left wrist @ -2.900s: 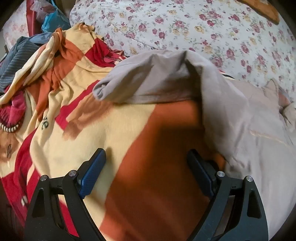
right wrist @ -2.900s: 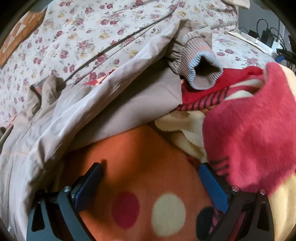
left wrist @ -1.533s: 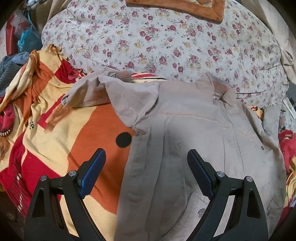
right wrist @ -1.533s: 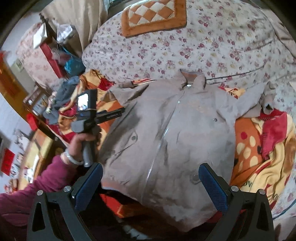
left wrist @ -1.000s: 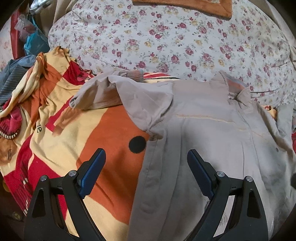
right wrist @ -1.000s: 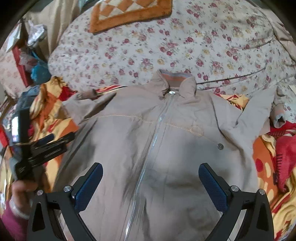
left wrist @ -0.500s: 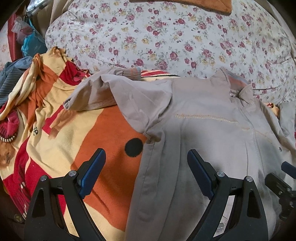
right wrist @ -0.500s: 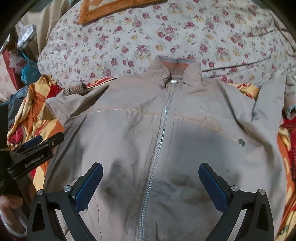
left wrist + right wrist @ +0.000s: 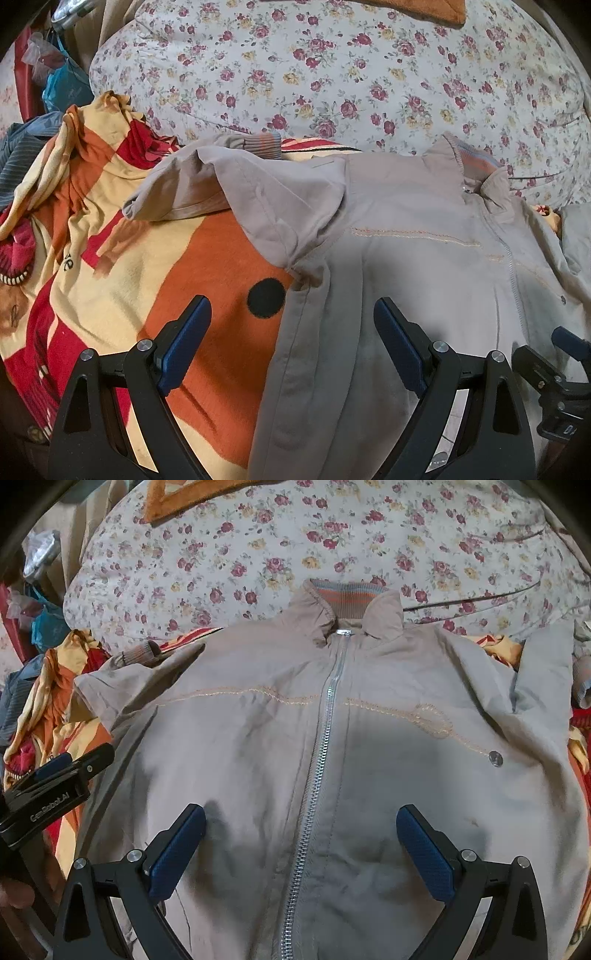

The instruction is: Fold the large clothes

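Both claws gaping over a flat-laid jacket

The left claw (image 9: 291, 325) hangs with jaws wide apart and empty above the jacket's side seam, and the right claw (image 9: 301, 834) is equally spread and empty over the zipper (image 9: 325, 731). The beige jacket (image 9: 258, 746) lies front-up, zipped, on a patterned blanket (image 9: 207, 266) on the bed, collar toward the floral quilt (image 9: 332, 74). Its left sleeve (image 9: 229, 184) is crumpled near the shoulder. The cloth looks light, limp and unslippery; pinching the cuff or shoulder seam seems the surest hold.
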